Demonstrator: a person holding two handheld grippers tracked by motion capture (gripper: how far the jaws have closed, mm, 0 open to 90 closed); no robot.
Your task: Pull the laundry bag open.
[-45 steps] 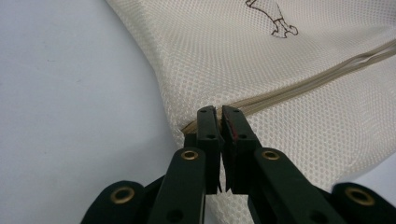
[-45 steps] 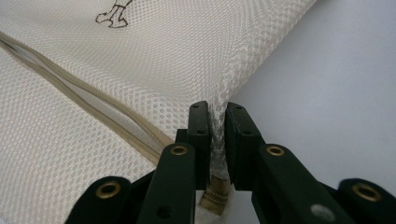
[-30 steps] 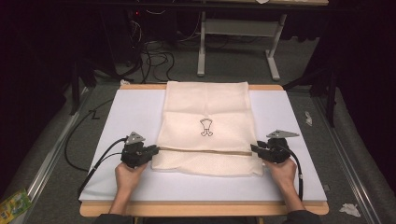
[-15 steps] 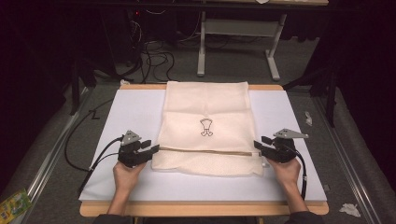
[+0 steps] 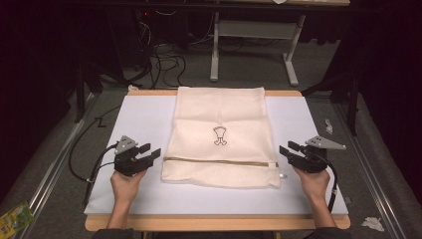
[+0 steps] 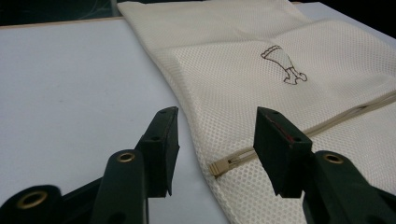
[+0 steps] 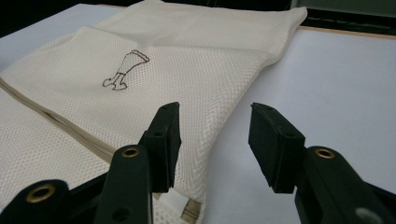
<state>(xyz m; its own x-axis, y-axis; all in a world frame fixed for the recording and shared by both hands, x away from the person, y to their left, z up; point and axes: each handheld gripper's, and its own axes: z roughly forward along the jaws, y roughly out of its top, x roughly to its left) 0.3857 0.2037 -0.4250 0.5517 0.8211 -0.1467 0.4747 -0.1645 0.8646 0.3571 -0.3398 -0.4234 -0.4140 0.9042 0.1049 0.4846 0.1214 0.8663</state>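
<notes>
Mesh bag point(image 5: 220, 137) lies flat mid-table, long axis twelve to six. Your left gripper point(image 5: 148, 155) waits at its nine o'clock, your right gripper point(image 5: 287, 151) at three, both released and equally near.

The mesh bag point(image 5: 221, 134) is cream cloth, a fine open weave, matt and slightly rough, with a dark stitched emblem point(image 6: 284, 70) and a tan plastic-looking zip point(image 6: 229, 162). The tabletop point(image 5: 134, 119) wears a smooth, matt white sheet over a pale wood edge. Both the left gripper point(image 6: 215, 140) and the right gripper point(image 7: 215, 135) are matt black plastic with brass-coloured eyelets.
</notes>
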